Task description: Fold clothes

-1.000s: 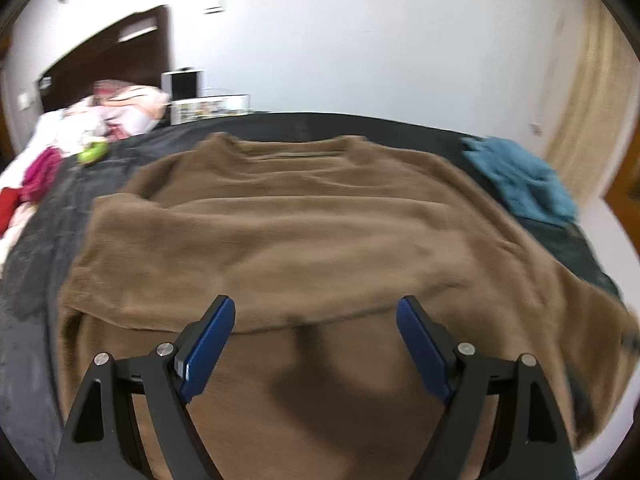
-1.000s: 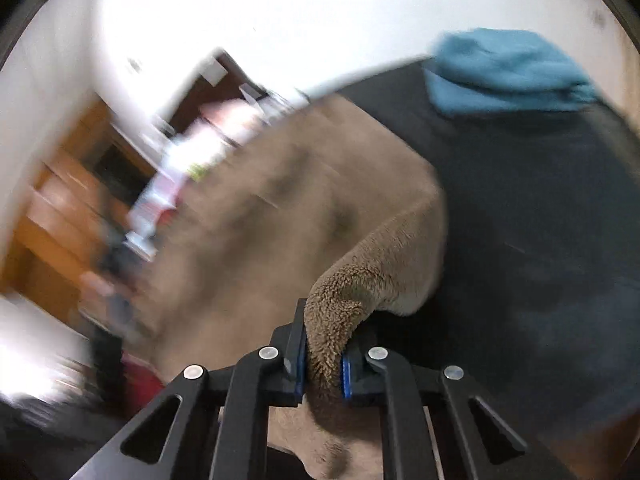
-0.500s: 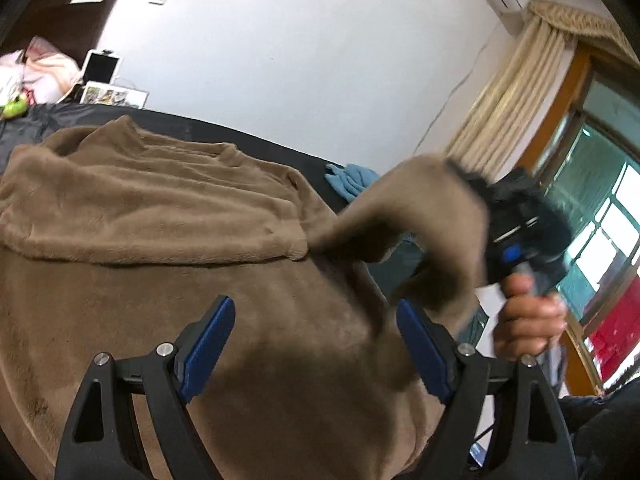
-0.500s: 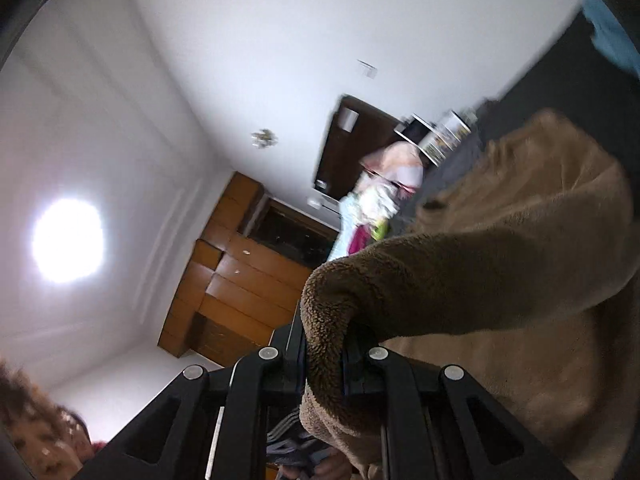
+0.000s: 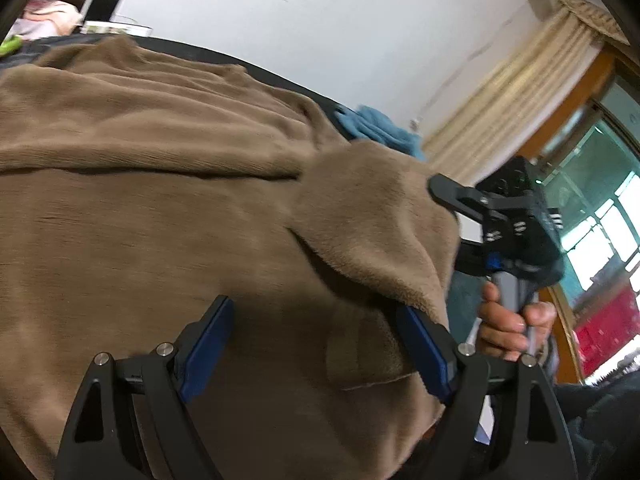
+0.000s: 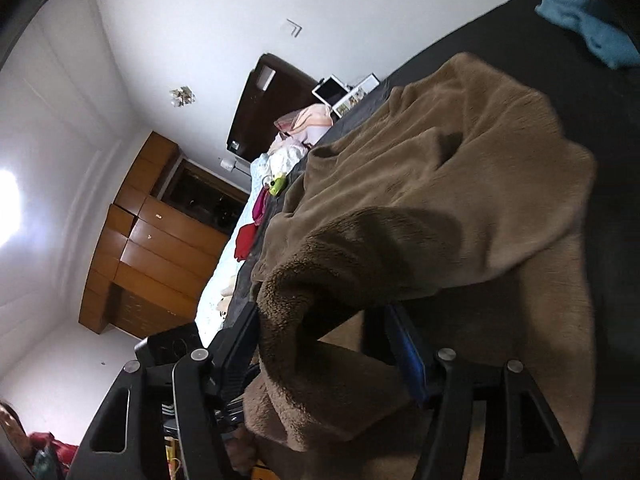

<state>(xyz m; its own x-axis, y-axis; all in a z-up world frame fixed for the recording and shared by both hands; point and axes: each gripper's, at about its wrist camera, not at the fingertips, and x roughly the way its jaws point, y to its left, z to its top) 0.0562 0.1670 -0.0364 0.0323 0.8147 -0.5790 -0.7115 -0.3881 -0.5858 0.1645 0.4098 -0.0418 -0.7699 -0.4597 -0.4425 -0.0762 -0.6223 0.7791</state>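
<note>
The right gripper (image 6: pixel 320 344) fingers are opening around the fuzzy brown fleece sweater (image 5: pixel 168 184) sleeve; the left gripper (image 5: pixel 316 344) fingers stand spread, empty. Released at three o'clock, the bulky sleeve could slump off the body and undo the fold.

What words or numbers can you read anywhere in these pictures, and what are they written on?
None can be read.
White marks on the black right gripper body: too blurred.
Printed white box by the dark wooden headboard: pictures only, too small.
Fluffy brown sweater, blue towel: no label visible.
</note>
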